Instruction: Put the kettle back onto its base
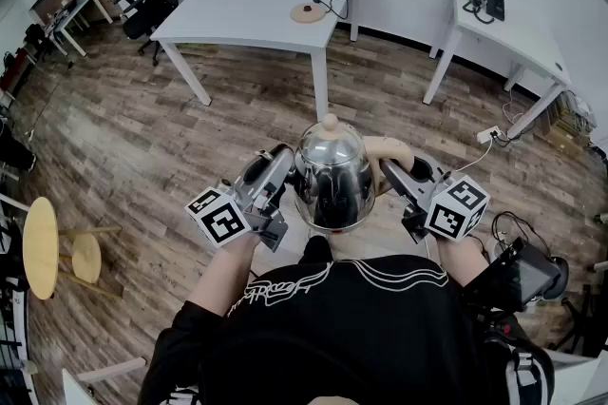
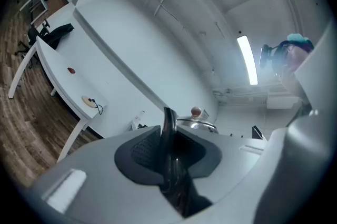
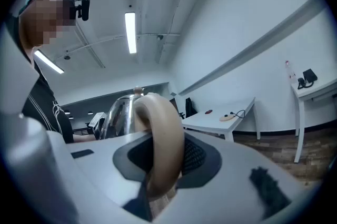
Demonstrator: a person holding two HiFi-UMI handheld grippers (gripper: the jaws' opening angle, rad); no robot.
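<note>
The left claw [image 2: 169,146] is pinching the thin dark spout [image 2: 168,128] of the kettle [image 1: 331,173], with its two sides squeezing close on it. The right claw [image 3: 160,152] is hugging the fat tan handle [image 3: 160,133], with its sides a bit wider apart and pressing on it.

The shiny kettle is hanging in the air between the two claws, right in front of the person's black shirt [image 1: 342,327]. It is standing straight up, with the little round knob [image 1: 330,121] on top. Its spout is pointing to the person's left and its handle to the right.

White squiggly writing is showing on the shirt, but it is too small to read.

The round tan base [image 1: 307,12] is sitting with its cord on a white bench [image 1: 256,9] well away from the kettle. A brown wood floor [image 1: 142,137] is lying under everything. The walls are white.
</note>
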